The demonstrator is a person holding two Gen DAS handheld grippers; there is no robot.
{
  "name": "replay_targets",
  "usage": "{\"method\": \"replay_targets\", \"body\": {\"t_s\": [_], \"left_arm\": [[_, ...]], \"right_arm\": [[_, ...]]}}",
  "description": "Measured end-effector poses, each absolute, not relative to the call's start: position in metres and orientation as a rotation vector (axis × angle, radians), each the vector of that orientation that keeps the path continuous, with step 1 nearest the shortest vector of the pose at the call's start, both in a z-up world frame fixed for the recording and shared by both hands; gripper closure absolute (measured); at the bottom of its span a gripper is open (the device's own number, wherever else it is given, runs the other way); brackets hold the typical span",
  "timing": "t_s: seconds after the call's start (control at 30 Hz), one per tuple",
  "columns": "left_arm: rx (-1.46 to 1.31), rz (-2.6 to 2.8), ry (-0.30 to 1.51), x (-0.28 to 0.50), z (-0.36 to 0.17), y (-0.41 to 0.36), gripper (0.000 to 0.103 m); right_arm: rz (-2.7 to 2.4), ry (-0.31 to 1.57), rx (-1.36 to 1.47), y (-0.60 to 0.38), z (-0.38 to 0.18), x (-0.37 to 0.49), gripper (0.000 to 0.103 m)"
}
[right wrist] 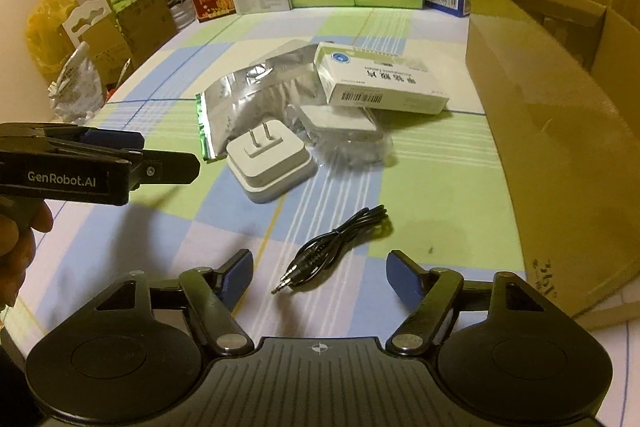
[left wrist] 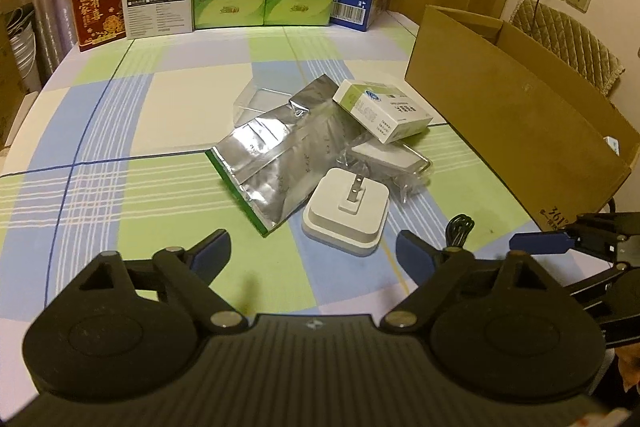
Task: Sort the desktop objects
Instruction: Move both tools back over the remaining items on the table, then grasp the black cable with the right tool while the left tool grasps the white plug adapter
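Desktop clutter beside cardboard box (left wrist: 520,115).
Left gripper (left wrist: 314,253) agape before white plug adapter (left wrist: 346,215); right gripper (right wrist: 320,273) agape, straddling black cable (right wrist: 340,239), lower centre.

a white plug adapter (left wrist: 346,217) lies prongs up in the middle of the checked tablecloth. touching its far left side lies a flat, crinkled silver foil pouch (left wrist: 276,151); behind it sits a clear-wrapped white block (left wrist: 390,157), with a white-and-green medicine box (left wrist: 382,109) resting tilted on top. a coiled black audio cable (right wrist: 340,241) lies nearer, apart.
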State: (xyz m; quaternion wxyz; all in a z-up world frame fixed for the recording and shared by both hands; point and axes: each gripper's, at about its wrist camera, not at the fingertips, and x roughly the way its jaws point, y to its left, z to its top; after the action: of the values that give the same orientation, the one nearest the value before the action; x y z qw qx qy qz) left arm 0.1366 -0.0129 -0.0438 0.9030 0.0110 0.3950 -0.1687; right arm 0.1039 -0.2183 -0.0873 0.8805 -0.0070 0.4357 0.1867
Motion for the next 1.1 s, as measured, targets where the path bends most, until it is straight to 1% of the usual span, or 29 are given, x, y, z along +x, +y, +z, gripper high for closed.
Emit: {"method": "replay_targets", "body": {"t_s": [0.03,0.1,0.13,0.27,0.33,0.43,0.5,0.53,0.57,0.6,0.67,1.1], "left_arm": [[0.028,-0.351,0.816,0.138,-0.046,-0.013,0.02],[0.032,-0.348,0.822,0.141,-0.05,-0.012,0.022],[0.027,-0.343,0.828,0.142,-0.053,-0.011,0.022],[0.005,-0.337,0.84,0.146,-0.06,-0.006,0.029],[-0.007,-0.339,0.838,0.147,-0.061,-0.004,0.029],[-0.011,-0.353,0.835,0.149,-0.063,-0.005,0.031],[-0.002,-0.365,0.835,0.149,-0.064,-0.008,0.032],[0.0,-0.371,0.836,0.15,-0.065,-0.01,0.032],[0.003,-0.377,0.833,0.15,-0.065,-0.011,0.032],[0.006,-0.384,0.829,0.15,-0.065,-0.012,0.032],[0.017,-0.398,0.817,0.151,-0.065,-0.016,0.032],[0.147,-0.465,0.786,0.173,-0.081,-0.052,0.032]], "right_arm": [[0.389,0.911,-0.015,-0.217,-0.089,0.105,0.034],[0.395,0.918,-0.019,-0.215,-0.094,0.108,0.039],[0.396,0.923,-0.021,-0.213,-0.096,0.11,0.041],[0.392,0.936,-0.018,-0.207,-0.107,0.117,0.045],[0.387,0.922,-0.024,-0.204,-0.109,0.119,0.047],[0.384,0.904,-0.061,-0.198,-0.11,0.123,0.053],[0.387,0.893,-0.1,-0.195,-0.11,0.125,0.064],[0.387,0.887,-0.12,-0.194,-0.111,0.125,0.068],[0.387,0.879,-0.143,-0.194,-0.111,0.126,0.076],[0.386,0.875,-0.151,-0.196,-0.112,0.127,0.081],[0.372,0.869,-0.149,-0.203,-0.112,0.13,0.087],[0.327,0.874,-0.082,-0.23,-0.105,0.132,0.087]]}}
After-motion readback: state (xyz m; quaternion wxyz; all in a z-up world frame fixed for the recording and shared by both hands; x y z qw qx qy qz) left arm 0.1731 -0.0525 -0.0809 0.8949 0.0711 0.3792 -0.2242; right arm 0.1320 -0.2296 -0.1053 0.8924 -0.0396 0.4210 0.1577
